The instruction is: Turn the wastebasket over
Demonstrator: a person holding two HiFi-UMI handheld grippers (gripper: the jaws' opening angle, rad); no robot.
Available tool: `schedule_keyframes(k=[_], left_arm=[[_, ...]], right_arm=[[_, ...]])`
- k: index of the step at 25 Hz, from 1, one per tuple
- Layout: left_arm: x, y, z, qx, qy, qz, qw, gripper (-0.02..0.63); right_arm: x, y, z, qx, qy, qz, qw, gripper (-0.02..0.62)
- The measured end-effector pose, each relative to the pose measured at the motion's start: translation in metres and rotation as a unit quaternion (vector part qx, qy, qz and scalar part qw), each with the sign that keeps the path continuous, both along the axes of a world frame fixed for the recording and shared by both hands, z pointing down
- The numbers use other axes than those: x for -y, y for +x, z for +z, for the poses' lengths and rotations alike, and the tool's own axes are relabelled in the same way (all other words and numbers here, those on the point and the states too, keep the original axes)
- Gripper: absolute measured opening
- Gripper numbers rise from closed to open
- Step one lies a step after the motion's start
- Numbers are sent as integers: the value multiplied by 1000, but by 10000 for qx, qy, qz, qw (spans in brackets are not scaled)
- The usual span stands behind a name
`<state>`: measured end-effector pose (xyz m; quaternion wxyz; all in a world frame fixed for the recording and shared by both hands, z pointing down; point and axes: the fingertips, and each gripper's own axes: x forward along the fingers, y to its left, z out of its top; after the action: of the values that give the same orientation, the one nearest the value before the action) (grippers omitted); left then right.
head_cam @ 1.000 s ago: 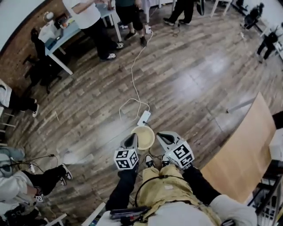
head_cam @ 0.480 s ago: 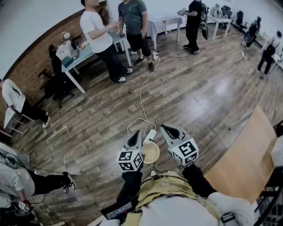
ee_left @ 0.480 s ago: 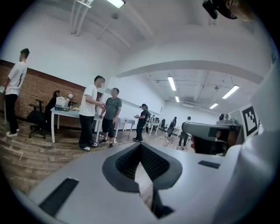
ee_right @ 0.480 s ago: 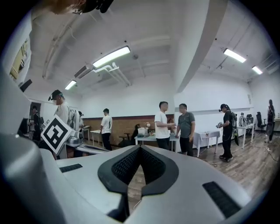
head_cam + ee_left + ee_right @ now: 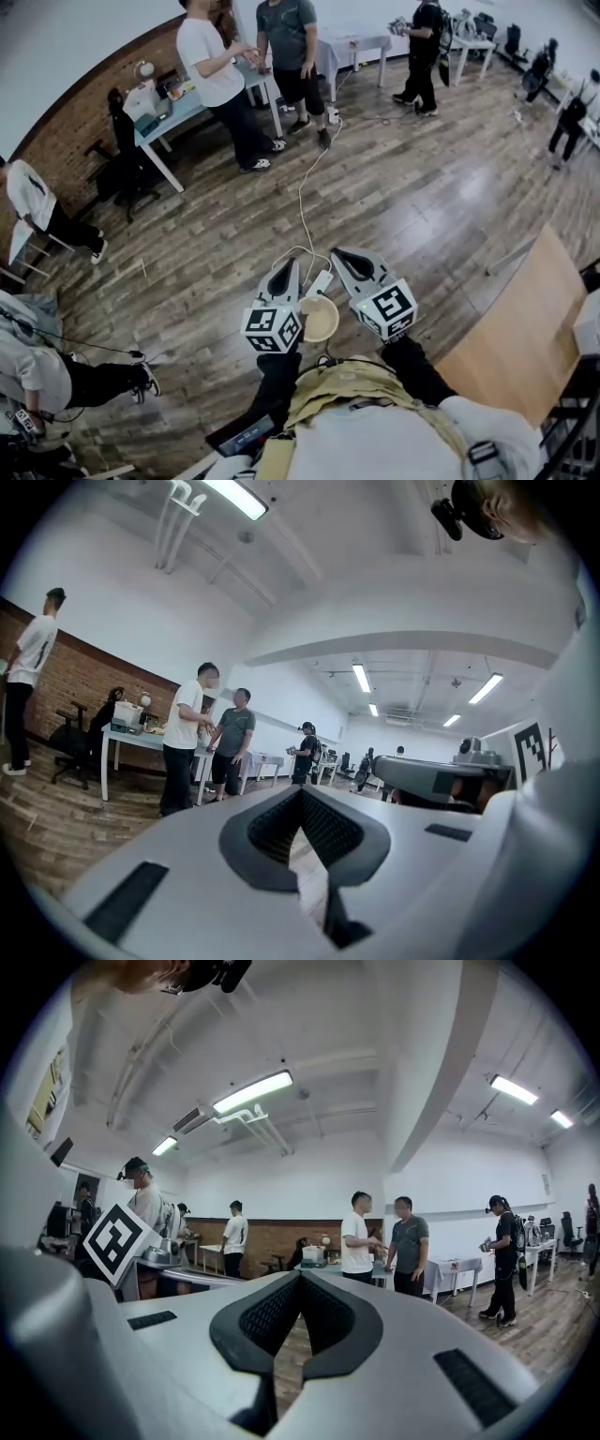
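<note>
Wood-plank floor (image 5: pixel 422 187) fills the head view, and the wastebasket (image 5: pixel 320 319) stands on it, just ahead of the person's feet. It is a small, round, cream bin with its open mouth facing up.

It looks like thin plastic, so I judge it light and fairly stiff, with smooth walls that would slip under a side squeeze. The rim is the best place to hold it: pinch the lip between the jaws, or take opposite edges with one tool each, then tip it.

The left gripper (image 5: pixel 285 272) hangs above the wastebasket's left edge and the right gripper (image 5: pixel 341 255) above its right edge, both well clear of it. Each gripper's own view shows its jaws pressed together on nothing, with the room beyond: left gripper (image 5: pixel 302 832), right gripper (image 5: pixel 300 1312).

A white power strip (image 5: pixel 321 281) lies just beyond the wastebasket, and its cable (image 5: pixel 300 202) trails away toward the people standing by a desk (image 5: pixel 169 112). A pale wooden board (image 5: pixel 511 328) lies well to the wastebasket's right.
</note>
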<state>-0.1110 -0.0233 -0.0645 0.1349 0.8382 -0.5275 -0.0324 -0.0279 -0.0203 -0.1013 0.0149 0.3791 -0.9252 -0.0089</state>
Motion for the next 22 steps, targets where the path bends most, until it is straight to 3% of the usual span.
schedule_keyframes(k=[22], left_arm=[[13,-9,-3,-162,35,-70,9998,2]], right_arm=[[10,-2,-5,-30,180,36,9998,20]])
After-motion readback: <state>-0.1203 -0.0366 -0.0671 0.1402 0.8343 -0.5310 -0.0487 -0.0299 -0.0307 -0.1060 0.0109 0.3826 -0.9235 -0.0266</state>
